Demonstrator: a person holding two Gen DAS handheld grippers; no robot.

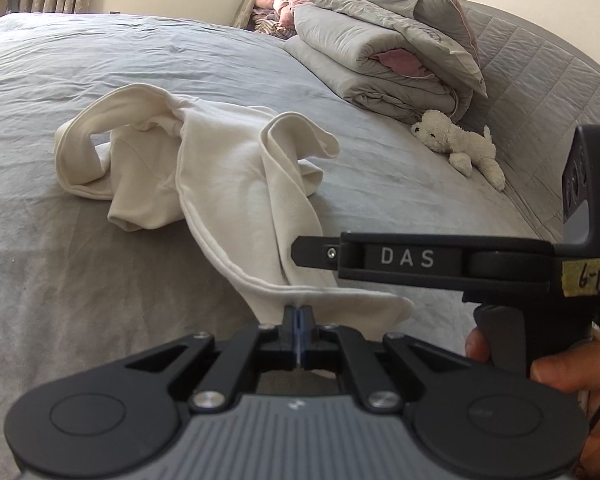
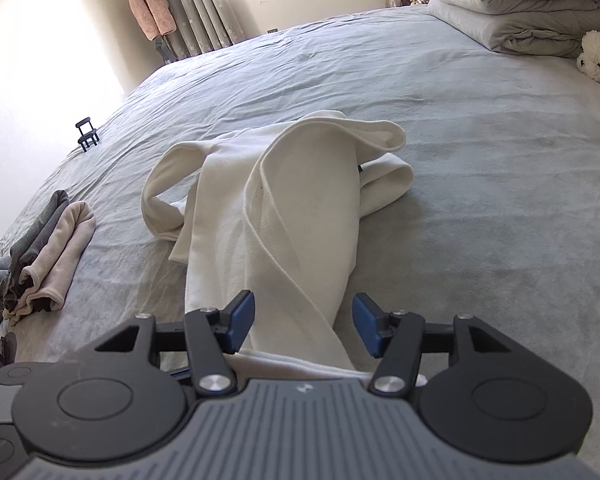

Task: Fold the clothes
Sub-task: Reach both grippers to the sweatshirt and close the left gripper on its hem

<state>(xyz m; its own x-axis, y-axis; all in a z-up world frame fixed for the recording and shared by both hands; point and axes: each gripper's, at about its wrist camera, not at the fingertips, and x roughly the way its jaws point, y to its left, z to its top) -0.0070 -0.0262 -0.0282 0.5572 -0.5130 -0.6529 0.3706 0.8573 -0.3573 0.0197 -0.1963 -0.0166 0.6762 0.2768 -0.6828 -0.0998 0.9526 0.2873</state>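
A cream-white garment (image 1: 220, 176) lies crumpled in the middle of a grey bed sheet (image 1: 80, 80), one long twisted part of it trailing toward the near edge of the bed. The left gripper (image 1: 299, 314) is pinched tight on the hem at that near end — its jaws meet with the cloth edge caught between them. The right gripper (image 2: 304, 326) straddles the same trailing part from above, its blue pads (image 2: 242, 322) standing apart on either side of the fabric and not pressing it; the cloth passes between them and on under the gripper body. In the left wrist view the right gripper comes in from the right, and a hand (image 1: 560, 364) is wrapped round its handle.

To the left on the sheet, two folded pieces lie side by side — a pale pink one (image 2: 62, 256) and a dark grey one (image 2: 36, 240). Farther off at the right, a folded grey quilt (image 1: 380, 56) is stacked by the headboard with a white stuffed toy (image 1: 460, 146) just in front of it. A small black stand (image 2: 87, 134) sits near the far left edge of the bed.
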